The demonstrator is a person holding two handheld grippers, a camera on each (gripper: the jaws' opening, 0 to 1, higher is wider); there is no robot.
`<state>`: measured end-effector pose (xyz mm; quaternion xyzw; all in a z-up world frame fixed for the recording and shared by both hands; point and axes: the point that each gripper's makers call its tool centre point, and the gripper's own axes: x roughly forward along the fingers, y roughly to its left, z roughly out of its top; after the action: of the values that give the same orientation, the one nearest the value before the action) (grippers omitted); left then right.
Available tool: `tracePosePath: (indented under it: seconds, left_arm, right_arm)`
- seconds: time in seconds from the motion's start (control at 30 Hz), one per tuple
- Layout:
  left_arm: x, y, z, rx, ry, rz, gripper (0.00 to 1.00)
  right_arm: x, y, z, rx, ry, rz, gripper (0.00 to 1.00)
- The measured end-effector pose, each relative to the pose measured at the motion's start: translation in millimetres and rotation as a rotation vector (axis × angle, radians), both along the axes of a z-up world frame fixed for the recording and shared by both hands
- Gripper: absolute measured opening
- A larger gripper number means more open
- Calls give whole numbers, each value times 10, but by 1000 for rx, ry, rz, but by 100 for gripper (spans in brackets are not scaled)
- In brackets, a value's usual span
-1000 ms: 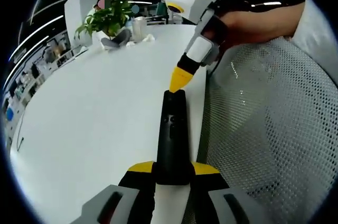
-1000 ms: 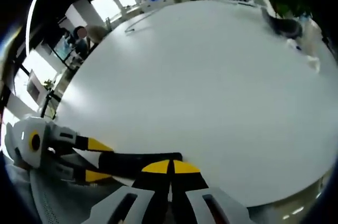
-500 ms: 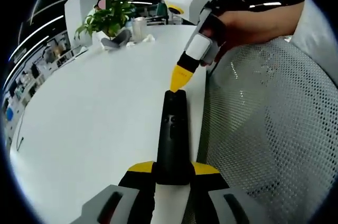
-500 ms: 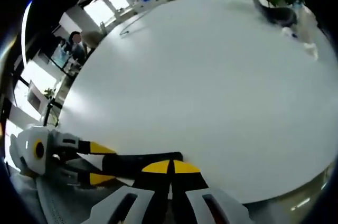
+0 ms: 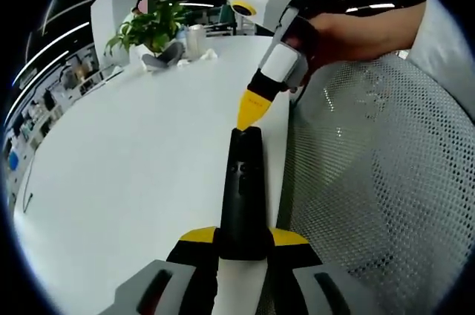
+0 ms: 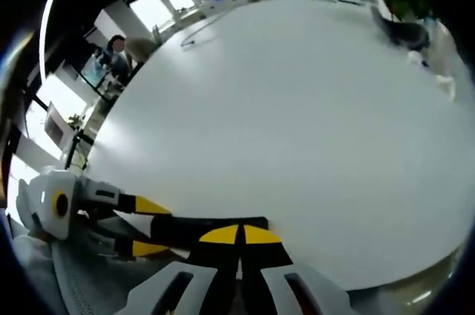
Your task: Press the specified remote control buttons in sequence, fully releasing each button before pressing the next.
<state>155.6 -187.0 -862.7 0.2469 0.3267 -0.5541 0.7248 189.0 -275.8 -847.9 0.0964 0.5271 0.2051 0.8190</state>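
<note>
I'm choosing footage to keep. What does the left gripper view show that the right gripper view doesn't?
Left gripper view: a mesh chair and the hand holding the right hand-held gripper, jaws shut, tip just above the remote's far end.

Right gripper view: a distant seated person.

Shared: the black remote, clamped by the left hand-held gripper, the white table, and the potted plant.

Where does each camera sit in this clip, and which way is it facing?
Left gripper view: rides the left claw, looking along the black remote it clamps, across the white table toward a potted plant; the right claw and a hand enter from the right.
Right gripper view: rides the closed right claw, facing across the table; the left claw enters from the left.
Shared: remote, table, both claws.
</note>
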Motion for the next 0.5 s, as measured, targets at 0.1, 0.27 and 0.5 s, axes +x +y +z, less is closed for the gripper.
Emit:
tracePosePath:
  seconds: [0.1,0.27,0.5]
  left_arm:
    - [0,0,-1,0,0,-1,25]
    - [0,-4,0,-5,0,-3,25]
    - [-4,-5,2,-11,-2,-7,25]
  right_arm:
    - [-23,10,-31,-7,16,13,0]
    - [-41,14,-47,-29,19,32,0]
    - [-46,6,-53,-32,23,26,0]
